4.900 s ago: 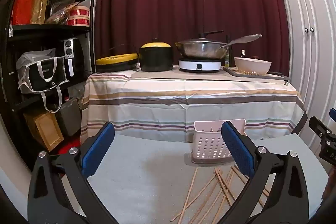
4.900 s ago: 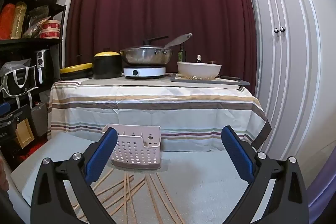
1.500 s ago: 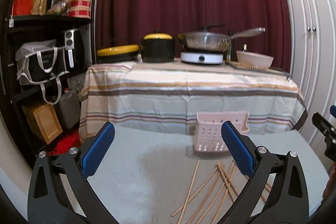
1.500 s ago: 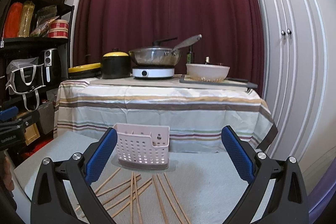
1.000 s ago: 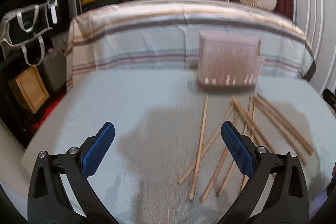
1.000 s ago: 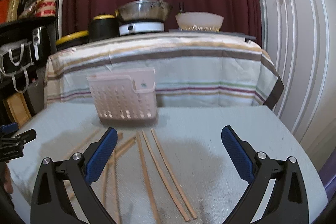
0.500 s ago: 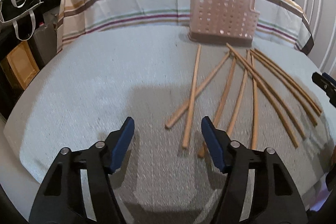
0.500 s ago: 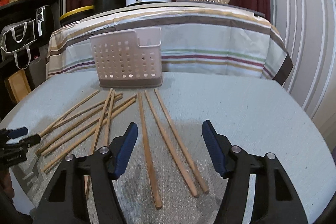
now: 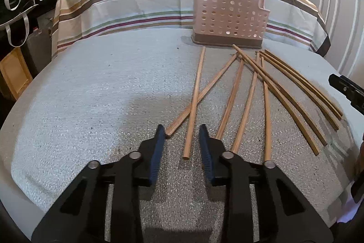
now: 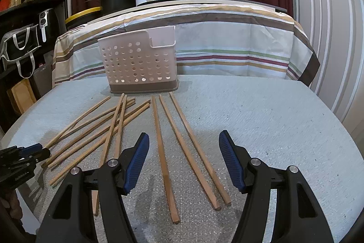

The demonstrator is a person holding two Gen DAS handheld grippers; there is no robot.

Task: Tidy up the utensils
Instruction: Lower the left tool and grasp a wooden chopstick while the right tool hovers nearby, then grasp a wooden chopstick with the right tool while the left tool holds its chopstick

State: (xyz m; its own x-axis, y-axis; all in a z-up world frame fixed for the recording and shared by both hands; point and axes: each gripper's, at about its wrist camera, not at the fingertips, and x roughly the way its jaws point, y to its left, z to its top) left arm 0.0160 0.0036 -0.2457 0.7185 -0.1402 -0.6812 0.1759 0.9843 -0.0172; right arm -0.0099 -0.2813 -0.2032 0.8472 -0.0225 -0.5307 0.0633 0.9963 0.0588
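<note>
We see thin, light-brown wooden chopsticks lying loose on the pale grey, finely textured worktop, fanned out with their far ends near a perforated plastic basket that stands upright at the worktop's far edge. The basket is pale pink-beige with rows of round holes and a darker base. In the right wrist view we count about nine sticks: three lie apart toward the right of the fan, the rest cross one another on the left; the exact number in that tangle is hard to tell. There is one basket. Our left gripper hangs low over the worktop with its blue-padded jaws closing, the near end of a single chopstick between them; the pads do not yet press on it, and a second stick's tip lies just beside the left pad. Our right gripper is spread partway, pinching nothing, with the near parts of the three separate sticks lying on the worktop between its pads.
</note>
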